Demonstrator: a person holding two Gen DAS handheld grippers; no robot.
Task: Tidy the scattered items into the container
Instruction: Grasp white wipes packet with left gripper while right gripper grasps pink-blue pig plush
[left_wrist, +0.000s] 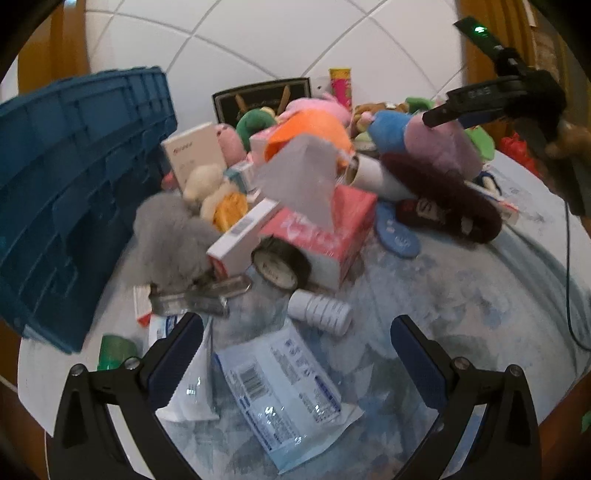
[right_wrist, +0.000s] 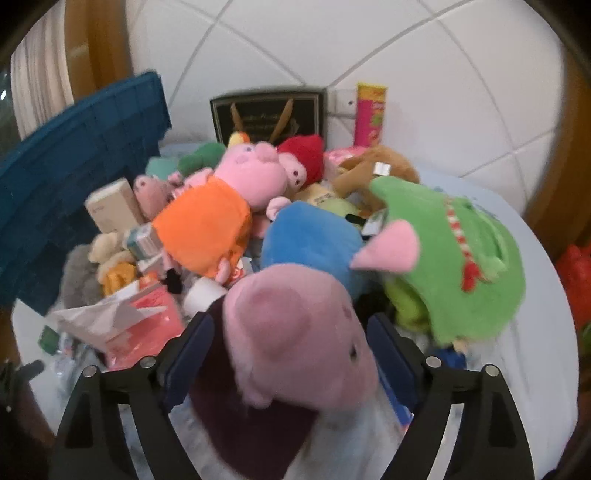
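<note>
The right gripper (right_wrist: 291, 354) stands with its fingers (right_wrist: 192, 354) spread wide around the head of a pink pig plush (right_wrist: 295, 325). The snout fills the gap, yet the pads do not visibly press the fabric, so it reads as released rather than grasping. This toy, with its dark maroon body beneath the fingers, looks light, soft and squashy. It should give under pressure, and a bite across the firm head or the neck probably holds better than loose fabric.

The left gripper (left_wrist: 295, 354) also has its fingers (left_wrist: 177, 354) apart and empty, above a clear plastic packet (left_wrist: 288, 391) lying flat on the surface (left_wrist: 480, 295). The packet looks thin, slick and limp, hard to pinch except at a raised edge. Just beyond the fingers lies a small white bottle (left_wrist: 319, 310): rigid, light, and likely to roll. Past it stands a pink tissue box (left_wrist: 325, 229), stiff but crushable.

Farther off, left of both pairs of fingers, the blue crate (left_wrist: 74, 184) stands beside the pile, well apart from the plush.
</note>
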